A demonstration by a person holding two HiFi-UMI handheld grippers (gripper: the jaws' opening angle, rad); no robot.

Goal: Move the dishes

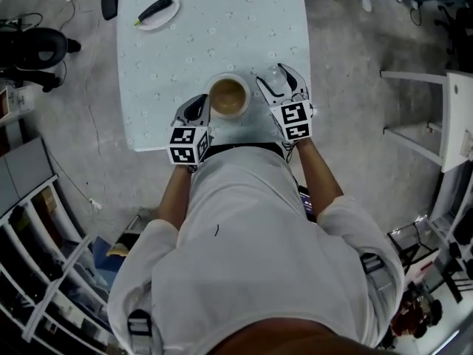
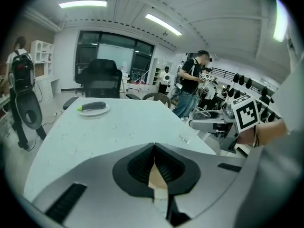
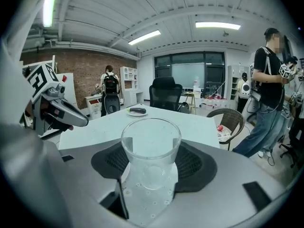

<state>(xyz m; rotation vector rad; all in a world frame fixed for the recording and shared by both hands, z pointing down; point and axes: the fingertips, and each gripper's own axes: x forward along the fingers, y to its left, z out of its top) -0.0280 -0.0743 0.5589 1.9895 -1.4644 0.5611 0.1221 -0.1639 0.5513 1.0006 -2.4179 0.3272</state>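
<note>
At the near edge of the worktop (image 1: pixel 222 35), a tan bowl (image 1: pixel 228 96) sits with its rim pinched in the closed fingers of the left gripper (image 2: pixel 154 151). It looks stiff and breakable, and its contents are unclear. Right of it on that edge, the right gripper (image 3: pixel 151 161) clasps a clear glass (image 3: pixel 150 137) by its walls; likely slippery and fragile.

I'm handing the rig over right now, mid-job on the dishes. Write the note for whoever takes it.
Left gripper: shut on the rim of the bowl, near the front edge of the table.
Right gripper: shut on the glass, just right of the bowl.
I can't tell whether the bowl and glass rest on the table or are lifted.
Plate with a dark vegetable: far left corner, no gripper near it.
Done: both grips are made.
Left: carry the bowl and glass over and release them, then probably the plate. No target spot shows.
</note>
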